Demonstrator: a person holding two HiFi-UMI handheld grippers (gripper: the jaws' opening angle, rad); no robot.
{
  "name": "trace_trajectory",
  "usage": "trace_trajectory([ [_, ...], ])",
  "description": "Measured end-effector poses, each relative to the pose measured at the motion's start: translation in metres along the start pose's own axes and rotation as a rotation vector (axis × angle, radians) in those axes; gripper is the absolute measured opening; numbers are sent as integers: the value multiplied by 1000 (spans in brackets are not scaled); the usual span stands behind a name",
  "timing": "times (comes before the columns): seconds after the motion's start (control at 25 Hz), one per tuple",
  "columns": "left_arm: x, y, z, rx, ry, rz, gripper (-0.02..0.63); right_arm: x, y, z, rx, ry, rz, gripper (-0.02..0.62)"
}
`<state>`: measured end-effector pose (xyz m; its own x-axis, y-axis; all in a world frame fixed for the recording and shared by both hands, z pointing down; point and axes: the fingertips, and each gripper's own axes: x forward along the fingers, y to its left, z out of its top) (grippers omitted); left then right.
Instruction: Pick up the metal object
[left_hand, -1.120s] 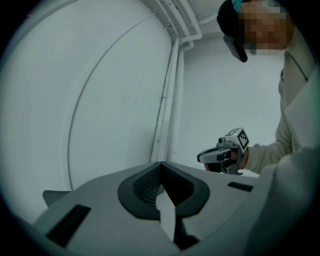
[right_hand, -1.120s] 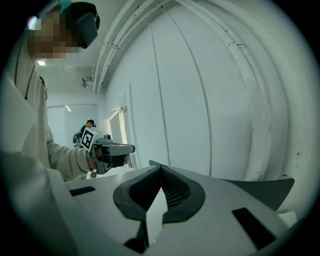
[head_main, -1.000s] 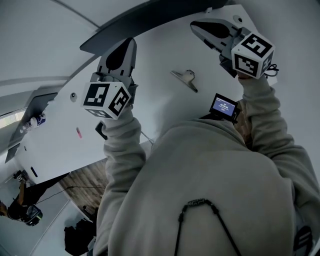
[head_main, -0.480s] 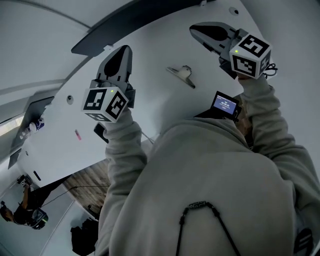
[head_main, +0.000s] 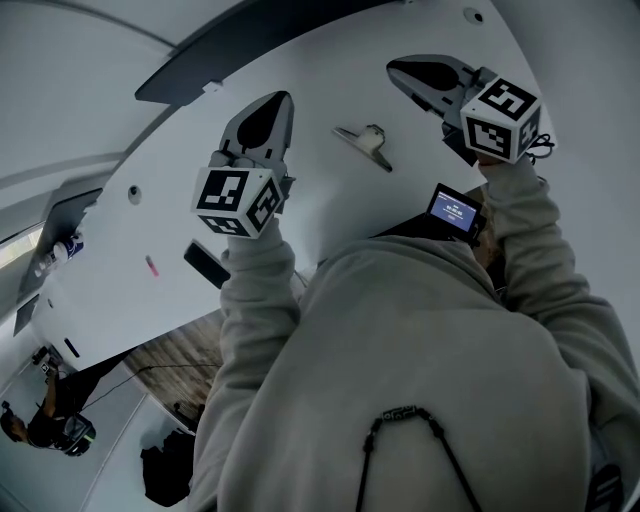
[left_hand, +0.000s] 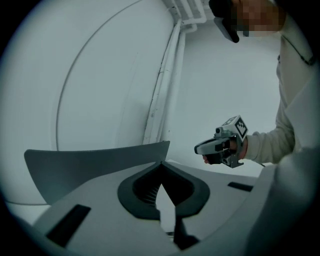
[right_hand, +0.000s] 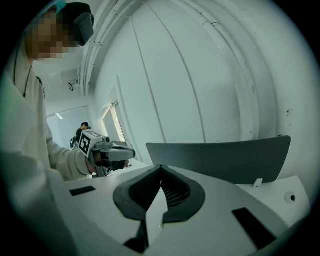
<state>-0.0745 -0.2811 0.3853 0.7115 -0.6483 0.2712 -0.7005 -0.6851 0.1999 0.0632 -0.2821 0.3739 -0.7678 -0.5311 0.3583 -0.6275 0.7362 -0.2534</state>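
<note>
Right gripper (head_main: 400, 70), grey w/ a black-and-white marker cube, is shut and empty, its jaws tip to tip. It's held above the white table (head_main: 340, 205) w/ the nose aimed toward 9 o'clock in the head view. Left gripper (head_main: 280, 102), same build, is shut too w/ nothing between its jaws, and points toward about 1 o'clock. Each gripper's own view shows only the wall, the dark panel at the back of the table and the other gripper, so neither is aimed at the target yet.

The small silver metal clip-like object (head_main: 365, 145) lies flat on the table between the two grippers, touched by neither. In the head view it's at approx 7 o'clock from the right gripper's tip and approx 4 o'clock from the left's. Its long thin arm runs roughly 10 to 4 o'clock, w/ a rounded bit on the 1 o'clock side.

Both look about equally near, the right maybe a touch nearer. Either one would prob. need to open its jaws, tip down and close across the short width of that arm.
</note>
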Motion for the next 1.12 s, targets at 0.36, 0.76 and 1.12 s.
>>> trace_trajectory([
  [0.36,14,2,-16,-106,6,-24,5,6,-13,-25,36,66,-7,20],
  [0.76,24,9,-59,-168,61,-27,5,30,-20,-73,99,162,16,21],
  [1.12,32,4,-108,-228,108,-28,5,43,-26,-129,99,277,29,21],
])
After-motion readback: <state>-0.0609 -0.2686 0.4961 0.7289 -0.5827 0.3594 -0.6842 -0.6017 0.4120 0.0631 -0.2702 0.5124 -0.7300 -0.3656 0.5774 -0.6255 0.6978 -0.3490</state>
